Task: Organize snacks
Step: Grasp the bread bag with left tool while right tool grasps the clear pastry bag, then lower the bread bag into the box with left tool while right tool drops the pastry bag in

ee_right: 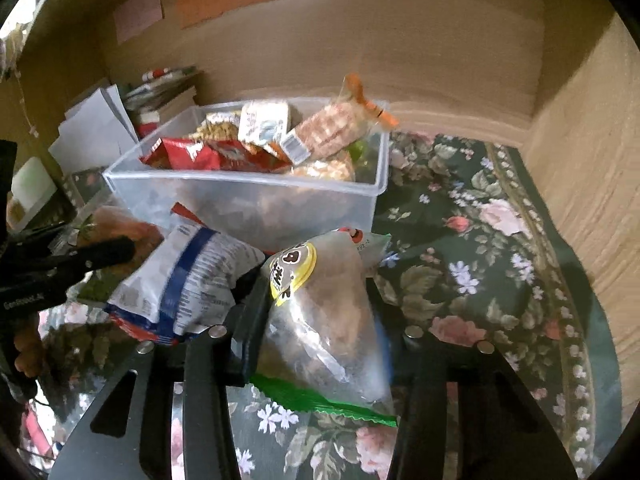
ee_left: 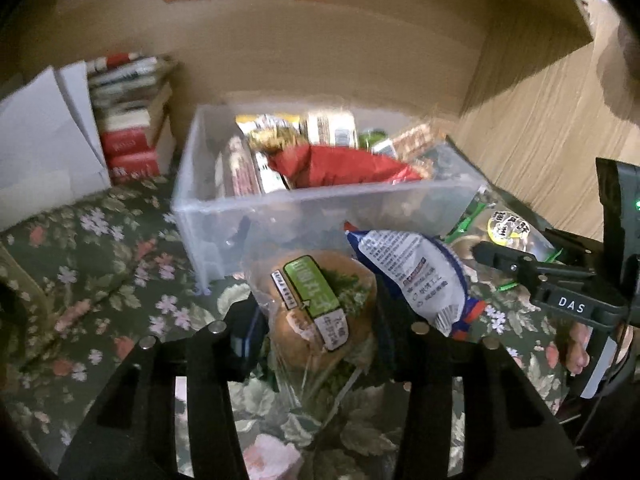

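Note:
My left gripper (ee_left: 318,322) is shut on a clear-wrapped bun with a green label (ee_left: 320,304), held just in front of the clear plastic bin (ee_left: 280,208). My right gripper (ee_right: 316,320) is shut on a clear snack bag with a yellow label and green edge (ee_right: 324,320), also near the bin (ee_right: 240,196). The bin holds several snacks, among them a red bag (ee_left: 344,164) and a cracker pack (ee_right: 332,130). A white and blue snack bag (ee_left: 420,276) lies on the cloth between the grippers; it also shows in the right wrist view (ee_right: 188,276).
A floral cloth (ee_right: 480,260) covers the surface. Stacked books (ee_left: 132,116) and white boxes (ee_left: 44,136) stand left of the bin. Wooden walls (ee_right: 580,160) close in the back and right. The right gripper's body (ee_left: 560,292) shows at right in the left wrist view.

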The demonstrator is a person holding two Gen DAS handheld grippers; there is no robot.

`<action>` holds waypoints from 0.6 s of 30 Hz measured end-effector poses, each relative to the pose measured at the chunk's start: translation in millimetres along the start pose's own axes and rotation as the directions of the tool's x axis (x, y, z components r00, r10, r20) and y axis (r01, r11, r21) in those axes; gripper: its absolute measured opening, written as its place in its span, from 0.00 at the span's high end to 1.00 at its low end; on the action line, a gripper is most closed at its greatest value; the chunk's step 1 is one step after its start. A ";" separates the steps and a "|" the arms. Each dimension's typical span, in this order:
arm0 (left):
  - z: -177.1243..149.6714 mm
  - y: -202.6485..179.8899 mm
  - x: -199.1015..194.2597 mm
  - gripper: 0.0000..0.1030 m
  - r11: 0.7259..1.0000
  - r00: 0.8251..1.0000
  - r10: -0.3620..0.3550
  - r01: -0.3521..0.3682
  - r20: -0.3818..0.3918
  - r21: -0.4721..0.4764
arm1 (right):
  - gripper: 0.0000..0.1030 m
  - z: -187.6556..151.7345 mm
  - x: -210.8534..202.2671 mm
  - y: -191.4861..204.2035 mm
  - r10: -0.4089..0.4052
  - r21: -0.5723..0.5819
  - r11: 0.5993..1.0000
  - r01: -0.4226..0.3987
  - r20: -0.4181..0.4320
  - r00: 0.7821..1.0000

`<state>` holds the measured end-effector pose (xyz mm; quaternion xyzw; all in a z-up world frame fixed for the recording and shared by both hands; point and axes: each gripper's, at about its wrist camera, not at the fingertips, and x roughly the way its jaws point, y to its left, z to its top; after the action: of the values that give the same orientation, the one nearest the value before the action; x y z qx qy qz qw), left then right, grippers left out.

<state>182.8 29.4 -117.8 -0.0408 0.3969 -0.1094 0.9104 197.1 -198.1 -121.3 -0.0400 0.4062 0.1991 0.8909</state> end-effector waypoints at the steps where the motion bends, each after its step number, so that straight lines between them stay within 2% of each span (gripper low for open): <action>1: 1.6 0.3 -6.3 0.55 1.000 1.000 0.006 -0.006 0.014 0.002 | 0.60 1.2 -5.2 -0.5 -0.002 0.001 1.000 0.002 0.013 1.000; 10: 26.0 5.8 -55.7 0.55 1.000 0.988 0.012 -0.013 0.154 0.006 | 0.60 22.9 -42.7 4.4 -0.005 -0.008 1.000 0.007 0.131 0.991; 18: 55.8 -4.7 -58.1 0.55 0.999 0.974 0.040 -0.045 0.223 0.016 | 0.60 51.7 -52.2 12.2 0.000 -0.023 1.000 0.005 0.213 0.977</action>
<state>184.5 37.6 -37.6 -0.0348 0.2919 -0.0886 0.9517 198.2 -191.7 -47.2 -0.0292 0.3061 0.2060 0.9290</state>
